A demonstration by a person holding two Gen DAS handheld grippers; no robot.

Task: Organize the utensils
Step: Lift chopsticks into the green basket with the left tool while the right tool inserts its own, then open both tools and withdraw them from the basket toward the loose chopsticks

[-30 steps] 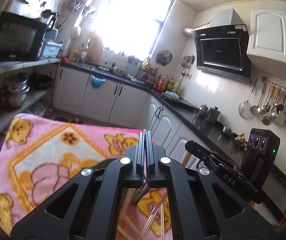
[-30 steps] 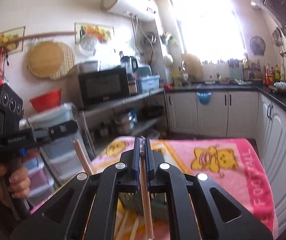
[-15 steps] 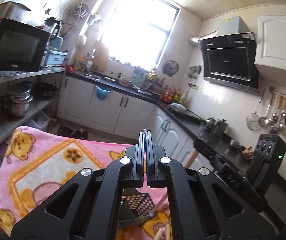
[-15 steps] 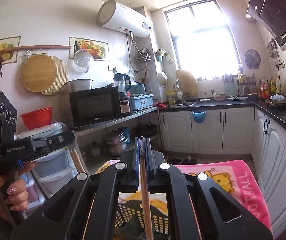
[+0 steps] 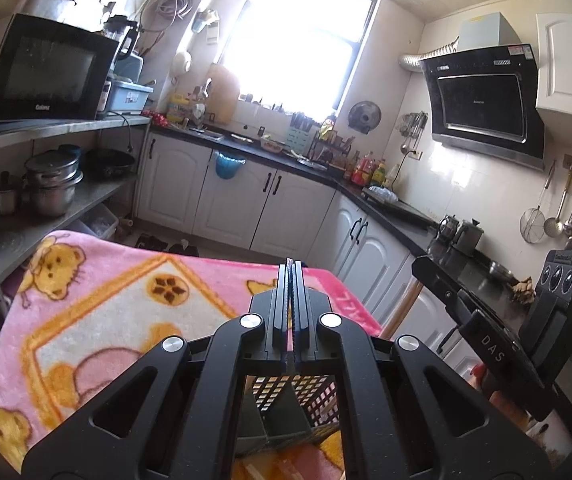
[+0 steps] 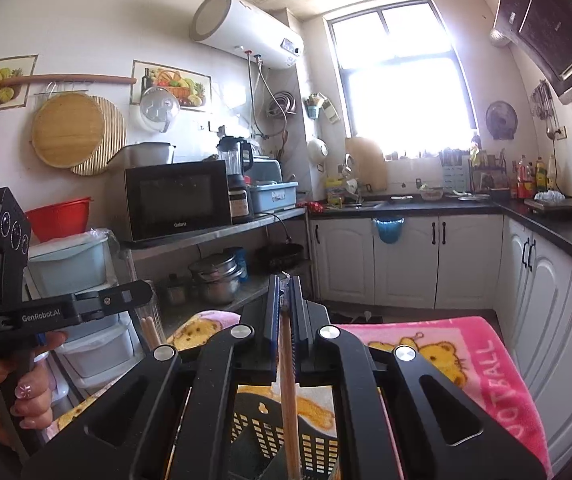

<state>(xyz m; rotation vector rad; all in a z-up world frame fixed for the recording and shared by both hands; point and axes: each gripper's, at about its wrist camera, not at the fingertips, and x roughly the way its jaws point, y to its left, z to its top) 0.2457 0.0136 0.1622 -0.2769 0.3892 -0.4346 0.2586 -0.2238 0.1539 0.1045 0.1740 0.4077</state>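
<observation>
One black basket is seen at the bottom centre of both views, on the pink blanket over the surface, largely hidden behind the claw frames. The right claw is clenched on one wooden chopstick hanging over the basket. The left claw is clenched; anything held cannot be told. One microwave sits upper left.

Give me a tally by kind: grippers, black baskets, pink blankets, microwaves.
Grippers: 2 (left gripper, right gripper)
Basket: 1
Blanket: 1
Microwave: 1
Total: 5
</observation>
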